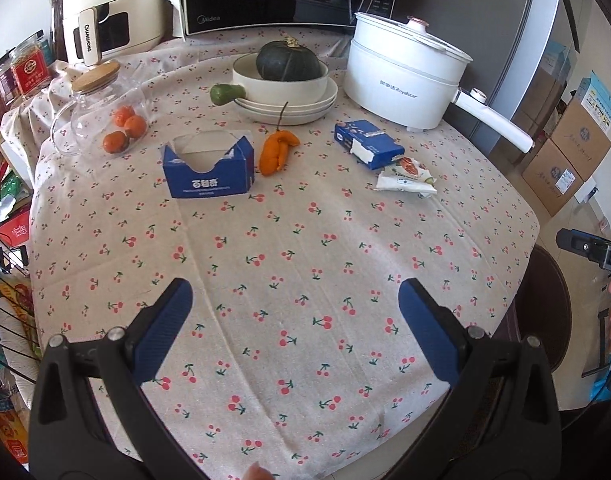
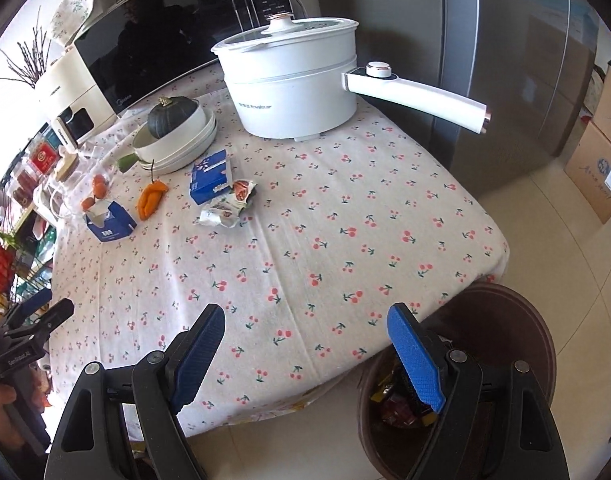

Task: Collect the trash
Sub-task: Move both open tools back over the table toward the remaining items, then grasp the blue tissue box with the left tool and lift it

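Left gripper [image 1: 295, 300]: jaws wide, empty, above the tablecloth [image 1: 265, 240]. Right gripper [image 2: 305, 324]: jaws wide, empty. Crumpled wrapper [image 2: 225, 210] lies at 11 o'clock.

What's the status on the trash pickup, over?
Left gripper and right gripper open, empty. Wrappers on the table beside blue box. Bin below right fingers. Path clear.

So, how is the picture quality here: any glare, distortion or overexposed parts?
Left wrist view: strong fisheye bending with dark corners; the tablecloth is evenly lit and sharp. Right wrist view: same bending; the upper left is washed out by bright light, and the microwave door shows dark reflections.
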Motion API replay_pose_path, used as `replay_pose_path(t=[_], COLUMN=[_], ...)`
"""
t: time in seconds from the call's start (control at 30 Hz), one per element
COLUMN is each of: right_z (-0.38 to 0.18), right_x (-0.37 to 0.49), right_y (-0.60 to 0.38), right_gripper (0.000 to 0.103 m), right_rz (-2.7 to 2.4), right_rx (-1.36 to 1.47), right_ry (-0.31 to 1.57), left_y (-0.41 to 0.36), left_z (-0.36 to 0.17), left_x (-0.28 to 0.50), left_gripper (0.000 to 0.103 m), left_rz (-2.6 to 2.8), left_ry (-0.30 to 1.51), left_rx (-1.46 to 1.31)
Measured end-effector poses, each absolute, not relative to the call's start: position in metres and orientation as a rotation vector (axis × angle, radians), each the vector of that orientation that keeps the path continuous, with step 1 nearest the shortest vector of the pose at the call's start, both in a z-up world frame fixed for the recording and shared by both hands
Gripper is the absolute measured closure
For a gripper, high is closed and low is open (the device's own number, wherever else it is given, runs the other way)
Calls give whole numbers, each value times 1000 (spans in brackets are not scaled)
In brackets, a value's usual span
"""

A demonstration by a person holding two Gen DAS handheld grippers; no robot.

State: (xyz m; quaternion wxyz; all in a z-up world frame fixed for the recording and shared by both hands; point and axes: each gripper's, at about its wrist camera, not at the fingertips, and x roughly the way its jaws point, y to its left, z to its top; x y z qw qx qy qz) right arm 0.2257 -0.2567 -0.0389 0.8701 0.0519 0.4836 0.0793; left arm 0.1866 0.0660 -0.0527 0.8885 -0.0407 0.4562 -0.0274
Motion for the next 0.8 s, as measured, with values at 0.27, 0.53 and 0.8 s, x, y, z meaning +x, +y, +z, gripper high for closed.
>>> replay_pose_path(t=[0.27,0.53,0.8], right_z=[-42,-52,-61], right_x=[246,264,277], right_y=[-228,-218,-226], right_gripper=[17,17,17], right_rz=[197,190,163], right_rx=[105,97,106], right_ry=[1023,1048,1075], left_y=[119,137,166], left_z=[-61,-75,-84], left_x=[204,253,292], left_gripper=[1,1,5], left_rz=[35,71,162], left_ry=[1000,1025,910], left_rx=[-167,-225,-383])
